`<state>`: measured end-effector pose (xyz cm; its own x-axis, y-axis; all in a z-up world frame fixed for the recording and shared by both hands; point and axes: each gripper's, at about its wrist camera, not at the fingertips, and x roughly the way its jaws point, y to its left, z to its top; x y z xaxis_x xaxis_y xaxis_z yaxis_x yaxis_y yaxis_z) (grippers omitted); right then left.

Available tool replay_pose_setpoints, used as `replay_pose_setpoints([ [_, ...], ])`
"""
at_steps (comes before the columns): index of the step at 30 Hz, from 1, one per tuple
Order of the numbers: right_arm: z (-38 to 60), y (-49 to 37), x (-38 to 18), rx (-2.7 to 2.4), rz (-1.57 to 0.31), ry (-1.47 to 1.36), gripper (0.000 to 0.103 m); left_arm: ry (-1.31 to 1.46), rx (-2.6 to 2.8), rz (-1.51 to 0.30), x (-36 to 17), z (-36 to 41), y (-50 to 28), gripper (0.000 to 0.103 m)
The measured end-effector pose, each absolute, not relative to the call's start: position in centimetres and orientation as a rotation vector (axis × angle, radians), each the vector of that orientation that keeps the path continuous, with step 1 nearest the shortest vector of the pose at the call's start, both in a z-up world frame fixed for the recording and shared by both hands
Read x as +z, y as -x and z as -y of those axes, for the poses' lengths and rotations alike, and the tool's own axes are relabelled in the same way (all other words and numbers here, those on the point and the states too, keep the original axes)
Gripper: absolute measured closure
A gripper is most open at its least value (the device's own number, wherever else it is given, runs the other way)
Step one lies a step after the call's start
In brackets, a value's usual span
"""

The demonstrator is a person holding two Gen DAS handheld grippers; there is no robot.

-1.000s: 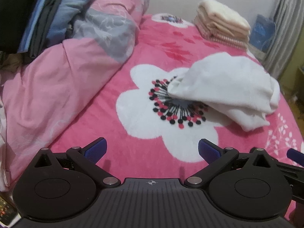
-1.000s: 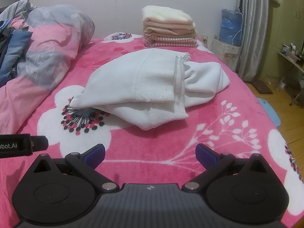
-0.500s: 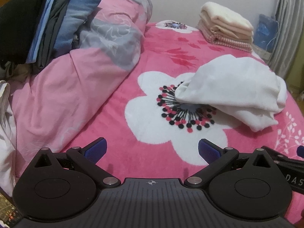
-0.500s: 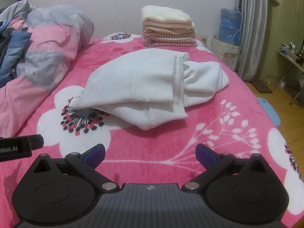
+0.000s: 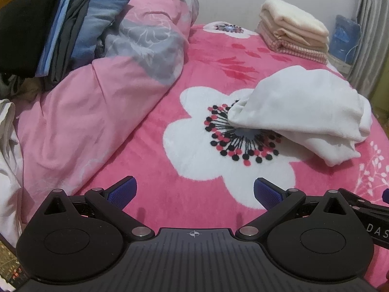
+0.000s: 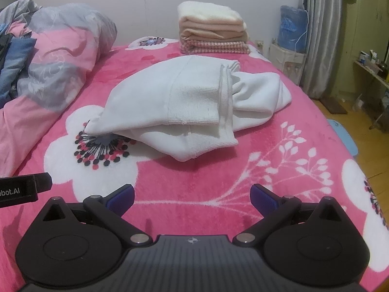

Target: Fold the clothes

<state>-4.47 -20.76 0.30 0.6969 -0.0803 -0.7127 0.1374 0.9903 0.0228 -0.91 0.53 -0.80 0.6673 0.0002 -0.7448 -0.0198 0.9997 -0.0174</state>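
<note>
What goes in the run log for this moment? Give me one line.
task: fold clothes | left gripper: open, empty | right gripper: open, empty | white garment: bunched on pink blanket, untouched | folded stack: behind garment

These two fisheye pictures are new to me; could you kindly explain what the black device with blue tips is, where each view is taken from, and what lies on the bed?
There is no robot arm here. A person holds one hand-held gripper in each hand, and a camera on each looks forward along its two fingers. The black shape at the bottom of each picture is the gripper's body, and the blue tips are its fingers.

The left wrist view shows the left gripper, open and holding nothing. The right wrist view shows the right gripper, also open and empty.

Both look over a pink blanket with a flower pattern. On it lies a roughly folded white garment, not touched by either gripper. Behind it stands a stack of folded cloths. To the left lie a pink and grey quilt and some dark clothes.
</note>
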Motion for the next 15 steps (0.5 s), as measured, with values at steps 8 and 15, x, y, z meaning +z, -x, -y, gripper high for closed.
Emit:
replay_pose_setpoints([
  [8,20.63,4.38,0.12,-0.121,-0.806,-0.064,0.0,0.025,0.007,-0.842,-0.88,-0.46,0.95,0.0],
  [15,20.58,4.37,0.07,-0.124,-0.809,-0.057,0.0,0.022,0.007,-0.849,-1.04,-0.43,0.94,0.0],
])
